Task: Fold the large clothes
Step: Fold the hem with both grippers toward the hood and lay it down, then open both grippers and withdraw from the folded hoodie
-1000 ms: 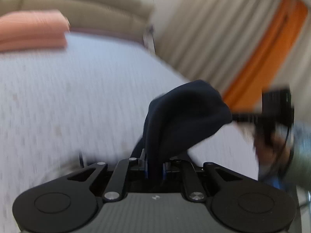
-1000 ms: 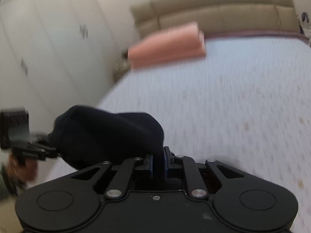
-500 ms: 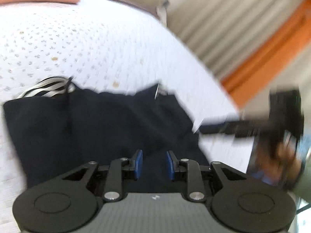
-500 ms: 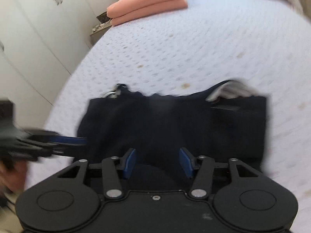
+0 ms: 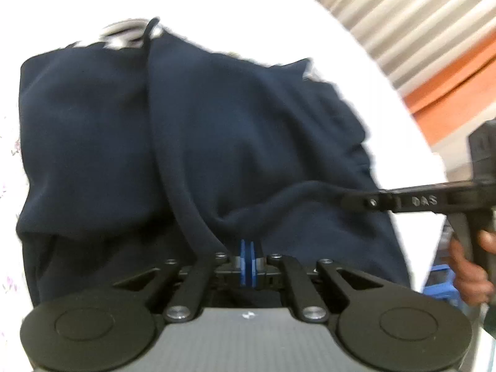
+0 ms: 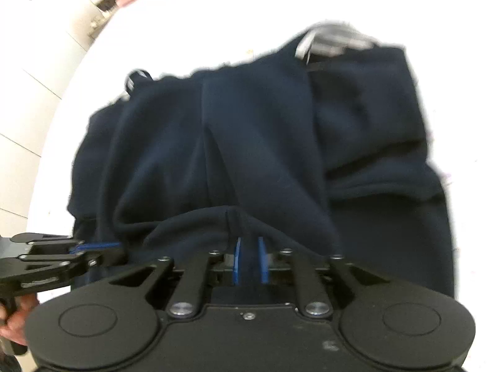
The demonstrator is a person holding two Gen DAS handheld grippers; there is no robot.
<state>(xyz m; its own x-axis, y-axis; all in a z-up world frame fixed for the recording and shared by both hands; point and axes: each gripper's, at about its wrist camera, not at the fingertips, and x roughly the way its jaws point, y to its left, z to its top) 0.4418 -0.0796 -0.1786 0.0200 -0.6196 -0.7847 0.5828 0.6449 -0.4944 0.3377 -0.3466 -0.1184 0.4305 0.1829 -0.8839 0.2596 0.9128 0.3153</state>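
The dark navy garment (image 5: 235,130) lies bunched on the white bed (image 6: 192,21), spreading ahead of both sets of fingers, its near hem rolled up against them. It looks thick, soft and floppy, likely fairly heavy for cloth, so it should sag and drag; the rolled hem seems the surest hold. The left gripper (image 5: 247,263) has its blue pads pressed together, seemingly on the hem edge. The right gripper (image 6: 248,260) grips a fold of hem between slightly parted pads.
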